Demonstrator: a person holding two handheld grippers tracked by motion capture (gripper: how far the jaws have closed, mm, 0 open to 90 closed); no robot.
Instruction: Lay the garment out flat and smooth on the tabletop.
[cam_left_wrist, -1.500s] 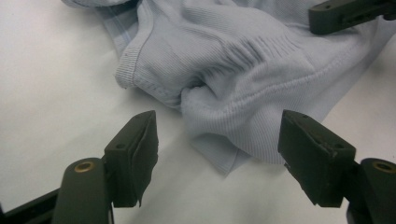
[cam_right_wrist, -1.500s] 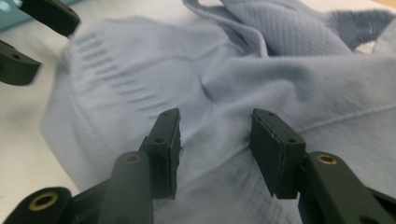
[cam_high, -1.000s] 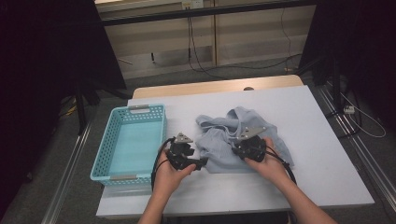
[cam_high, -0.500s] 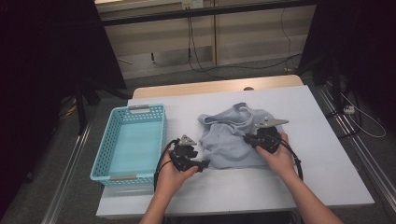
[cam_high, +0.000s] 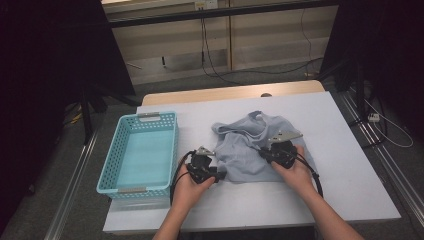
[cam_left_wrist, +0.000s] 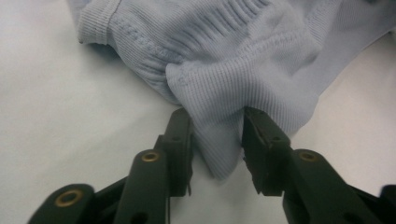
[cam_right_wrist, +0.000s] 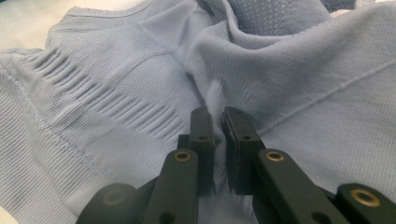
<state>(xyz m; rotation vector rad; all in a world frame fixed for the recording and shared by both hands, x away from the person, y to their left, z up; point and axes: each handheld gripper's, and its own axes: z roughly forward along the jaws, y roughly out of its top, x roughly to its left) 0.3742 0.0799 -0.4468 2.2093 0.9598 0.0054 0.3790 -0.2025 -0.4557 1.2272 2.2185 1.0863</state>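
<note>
Pinching a fold of the pale blue knit top (cam_high: 255, 145), our left gripper (cam_left_wrist: 215, 140) has just been closing on its near-left corner, cloth bunched between the jaws. Our right gripper (cam_right_wrist: 218, 135) is clenched on a ridge of fabric. We should lift both evenly, keeping the holds deep. It lies crumpled mid-table (cam_high: 350, 150), right of the basket (cam_high: 112, 165).

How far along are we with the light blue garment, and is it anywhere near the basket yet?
Early. The garment lies crumpled on the table, the basket beside it holding nothing. The right gripper pinches a fold; the left gripper, jaws just closing, has a corner between them. Left, probably: folding or lifting it, perhaps basketing.
</note>
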